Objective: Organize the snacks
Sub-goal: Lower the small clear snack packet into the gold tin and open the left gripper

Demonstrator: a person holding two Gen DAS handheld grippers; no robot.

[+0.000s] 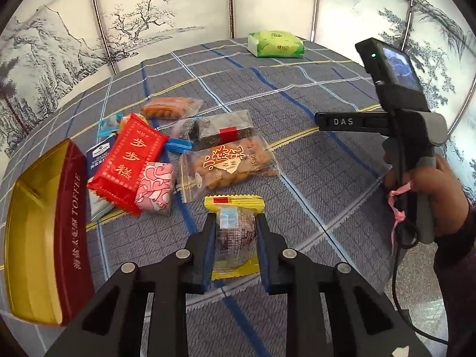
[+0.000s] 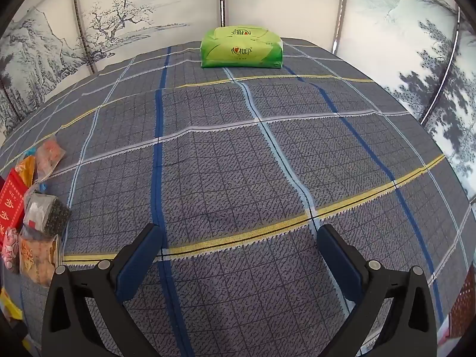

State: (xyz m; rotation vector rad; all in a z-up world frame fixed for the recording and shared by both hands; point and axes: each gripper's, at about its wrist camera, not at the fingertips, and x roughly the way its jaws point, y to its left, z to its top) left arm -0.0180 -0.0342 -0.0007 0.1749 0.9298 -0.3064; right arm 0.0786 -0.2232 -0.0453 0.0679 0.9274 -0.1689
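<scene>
My left gripper (image 1: 235,223) is shut on a clear snack packet with yellow ends (image 1: 234,232), just above the cloth. Left of it stands a red and gold toffee tin (image 1: 44,223), lying open. Beyond it lie a red packet (image 1: 128,160), a pink patterned packet (image 1: 154,189), a clear bag of golden snacks (image 1: 232,166), a dark bar in clear wrap (image 1: 220,131) and an orange snack bag (image 1: 169,108). My right gripper (image 2: 239,238) stands open over bare cloth, nothing between its fingers. A hand (image 1: 437,196) holds it at the right of the left wrist view.
A green tissue pack (image 2: 241,49) sits at the far edge of the checked grey tablecloth (image 2: 238,154). Painted screen panels (image 2: 134,15) stand behind the table. The snack pile (image 2: 35,208) shows at the left rim of the right wrist view.
</scene>
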